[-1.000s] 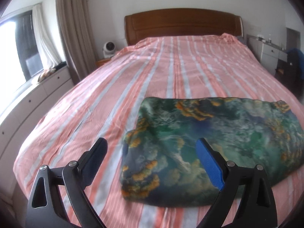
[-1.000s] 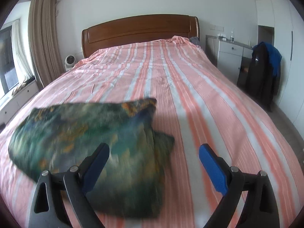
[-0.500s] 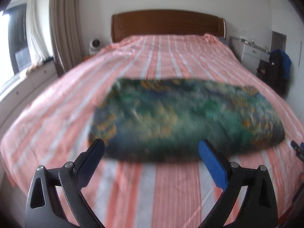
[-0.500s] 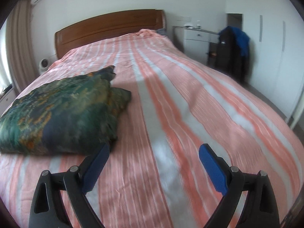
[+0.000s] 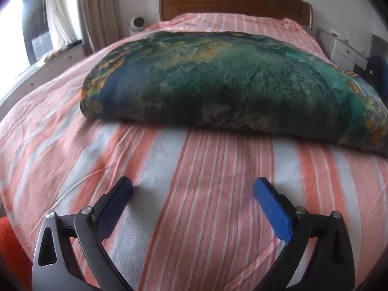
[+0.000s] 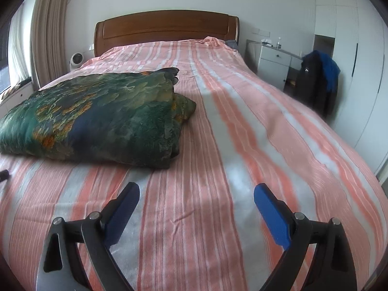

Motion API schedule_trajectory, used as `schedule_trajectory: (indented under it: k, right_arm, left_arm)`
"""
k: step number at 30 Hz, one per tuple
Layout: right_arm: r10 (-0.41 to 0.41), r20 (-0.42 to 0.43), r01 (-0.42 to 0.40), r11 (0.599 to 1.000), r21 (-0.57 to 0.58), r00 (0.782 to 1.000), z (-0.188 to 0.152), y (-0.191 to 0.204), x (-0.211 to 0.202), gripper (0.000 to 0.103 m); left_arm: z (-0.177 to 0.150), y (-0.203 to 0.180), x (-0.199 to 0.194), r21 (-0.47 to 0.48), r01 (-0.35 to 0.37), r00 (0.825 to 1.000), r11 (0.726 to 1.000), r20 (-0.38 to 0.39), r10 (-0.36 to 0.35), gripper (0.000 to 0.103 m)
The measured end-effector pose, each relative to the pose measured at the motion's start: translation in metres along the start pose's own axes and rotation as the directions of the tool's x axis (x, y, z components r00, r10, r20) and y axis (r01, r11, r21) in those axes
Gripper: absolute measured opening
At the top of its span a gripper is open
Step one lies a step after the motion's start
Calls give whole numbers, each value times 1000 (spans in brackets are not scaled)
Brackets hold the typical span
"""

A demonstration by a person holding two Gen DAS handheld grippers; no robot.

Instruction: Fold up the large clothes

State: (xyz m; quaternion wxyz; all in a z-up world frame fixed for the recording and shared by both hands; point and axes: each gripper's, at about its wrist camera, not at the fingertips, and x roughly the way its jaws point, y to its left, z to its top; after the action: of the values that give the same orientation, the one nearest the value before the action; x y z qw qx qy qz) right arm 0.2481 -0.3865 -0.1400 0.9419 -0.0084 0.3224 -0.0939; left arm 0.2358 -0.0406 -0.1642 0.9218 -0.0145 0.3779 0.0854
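We see both the left gripper (image 5: 192, 185) and right gripper (image 6: 196, 191) with jaws spread, empty, above the pink-striped bed (image 5: 218, 194), the folded green-and-orange patterned garment (image 5: 230, 82) cut off at the left view's right edge.

Folded green patterned garment (image 5: 232, 82) lying across the striped bed (image 5: 194, 194), just beyond the left gripper (image 5: 194, 189), fingers (image 5: 271, 206) spread wide, nothing between them.

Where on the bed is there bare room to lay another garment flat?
Free: the striped bedspread right of the folded green cloth, out to the wardrobe-side edge, and the strip between the cloth and the headboard. Crowded: the window side, where the cloth lies.
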Motion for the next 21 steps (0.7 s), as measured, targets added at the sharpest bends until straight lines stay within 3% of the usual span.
schedule_trajectory:
  k: [7,21]
  right_arm:
    - [35,-127,-26,997,73,991,-4,-12,27,94]
    - [54,-141,-42,995,88,989,-6,-16,32,95]
  left_arm:
    - [-6,-6,7,5,-26,1000,1000,9,26,103]
    - [-4,-11,13,12,-47,999,999,7,47,103]
